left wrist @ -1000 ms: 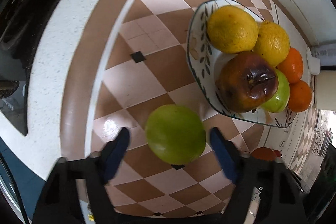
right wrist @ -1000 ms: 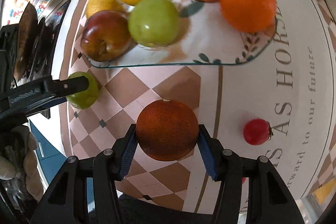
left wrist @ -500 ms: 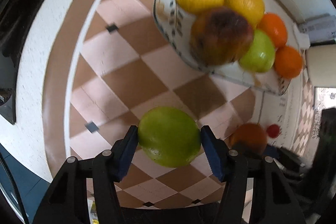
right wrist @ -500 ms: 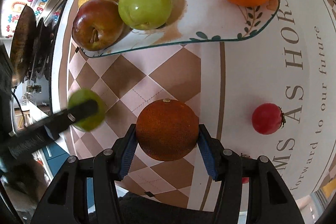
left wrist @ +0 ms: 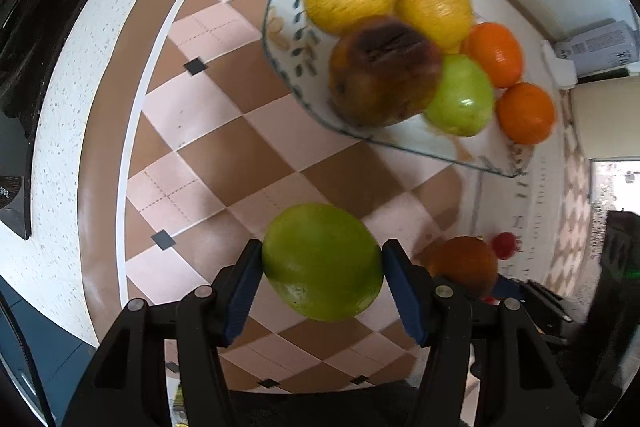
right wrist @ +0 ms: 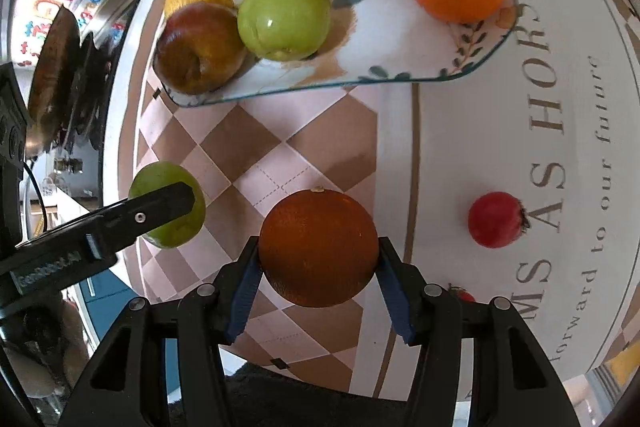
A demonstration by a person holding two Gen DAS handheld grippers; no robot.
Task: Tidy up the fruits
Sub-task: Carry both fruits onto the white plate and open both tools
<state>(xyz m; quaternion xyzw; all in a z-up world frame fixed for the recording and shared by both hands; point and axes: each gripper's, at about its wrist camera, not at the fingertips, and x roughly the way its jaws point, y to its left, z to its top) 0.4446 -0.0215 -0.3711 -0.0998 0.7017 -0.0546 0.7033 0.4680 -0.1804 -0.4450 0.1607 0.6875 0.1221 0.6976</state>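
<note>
Both claws are loaded: the left gripper (left wrist: 322, 263) is closed on a green apple (left wrist: 322, 263), its blue pads pressed to either flank, and the right gripper (right wrist: 318, 249) is clamped the same way on a dark orange (right wrist: 318, 249), both apparently held above the checkered cloth (left wrist: 208, 107). Ahead of each claw lies the leaf-patterned plate (right wrist: 400, 59), already carrying two yellow citrus, a bruised red apple (right wrist: 198, 47), another green apple and two bright oranges, so most fruit seems gathered. Left to do, probably: set these two down there, then fetch the small red fruit (right wrist: 496, 219) lying just right of the right claw. The plate's crowded left half could obstruct the apple; bare space shows nearer the oranges
</note>
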